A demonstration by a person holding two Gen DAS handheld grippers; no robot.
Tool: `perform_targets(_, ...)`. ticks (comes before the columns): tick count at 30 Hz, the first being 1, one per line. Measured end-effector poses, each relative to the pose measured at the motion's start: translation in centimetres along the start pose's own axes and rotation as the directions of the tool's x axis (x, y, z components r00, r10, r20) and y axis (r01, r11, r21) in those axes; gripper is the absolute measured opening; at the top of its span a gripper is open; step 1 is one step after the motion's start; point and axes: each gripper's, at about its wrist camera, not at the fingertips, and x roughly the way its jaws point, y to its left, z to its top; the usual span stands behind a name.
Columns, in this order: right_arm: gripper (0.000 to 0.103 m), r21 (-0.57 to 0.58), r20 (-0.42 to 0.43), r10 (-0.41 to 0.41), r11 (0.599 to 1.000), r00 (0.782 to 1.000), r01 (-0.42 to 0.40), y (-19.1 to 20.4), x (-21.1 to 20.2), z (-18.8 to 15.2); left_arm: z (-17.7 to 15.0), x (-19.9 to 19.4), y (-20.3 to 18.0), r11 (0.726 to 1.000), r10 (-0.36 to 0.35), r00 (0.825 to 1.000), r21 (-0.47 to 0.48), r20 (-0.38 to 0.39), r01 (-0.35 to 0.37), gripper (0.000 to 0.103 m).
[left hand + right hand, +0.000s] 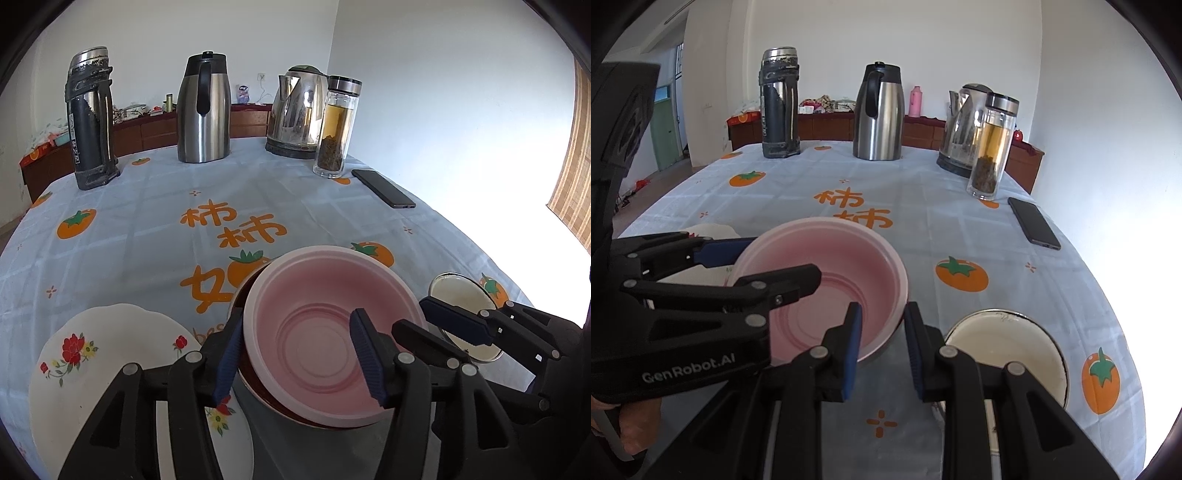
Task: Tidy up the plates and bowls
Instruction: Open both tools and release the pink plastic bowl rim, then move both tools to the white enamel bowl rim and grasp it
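Room: white walls, with a dark wooden sideboard [827,127] along the far wall, cluttered on top. A bamboo blind [576,162] hangs at the right by a bright window.

Worktop [147,221]: covered by a pale blue cloth printed with orange persimmons and characters. Along the far edge, left to right: worn flask [90,118], steel jug [203,109], kettle [297,112], glass tea bottle [334,129]. A phone [384,188] lies near the right edge.

Near side: floral plate [103,354] at left; pink bowl [325,332] in the centre, resting tilted on a darker dish; white enamel bowl [1004,343] at right.

Left claw [301,362]: released, fingers straddling the pink bowl's near-left rim without gripping.

Right claw [882,350]: released, poised between the pink bowl and the enamel bowl.
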Motion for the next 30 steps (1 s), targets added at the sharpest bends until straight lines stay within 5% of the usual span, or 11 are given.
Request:
perform_targets(4, 0.026, 0.005, 0.0, 0.003, 1.0, 1.0, -0.003, 0.1, 0.0, -0.1, 0.0, -0.1, -0.1, 1.0, -0.005, 1.0, 0.003, 0.003, 0.005, 0.065)
perform_targets(10, 0.043, 0.012, 0.012, 0.02, 1.0, 1.0, -0.02, 0.1, -0.3, -0.3, 0.2, -1.2, 0.0, 1.0, -0.016, 0.998, -0.011, 0.068, 0.017, 0.082)
perform_targets(17, 0.053, 0.01, 0.029, 0.012, 1.0, 0.999, -0.013, 0.1, -0.6, -0.1, 0.4, -1.3, 0.0, 1.0, -0.007, 0.997, -0.015, 0.078, 0.009, 0.082)
perform_targets(22, 0.077, 0.008, 0.057, 0.009, 1.0, 0.998, -0.009, -0.1, -1.2, -0.3, 0.4, -2.2, -0.3, 1.0, 0.016, 0.99, -0.009, 0.141, -0.015, 0.087)
perform_targets(30, 0.082, 0.009, 0.08, -0.026, 1.0, 0.996, 0.025, -0.8, -2.4, -0.6, 0.3, -3.1, -0.8, 0.998, 0.054, 0.973, 0.02, 0.225, -0.06, 0.091)
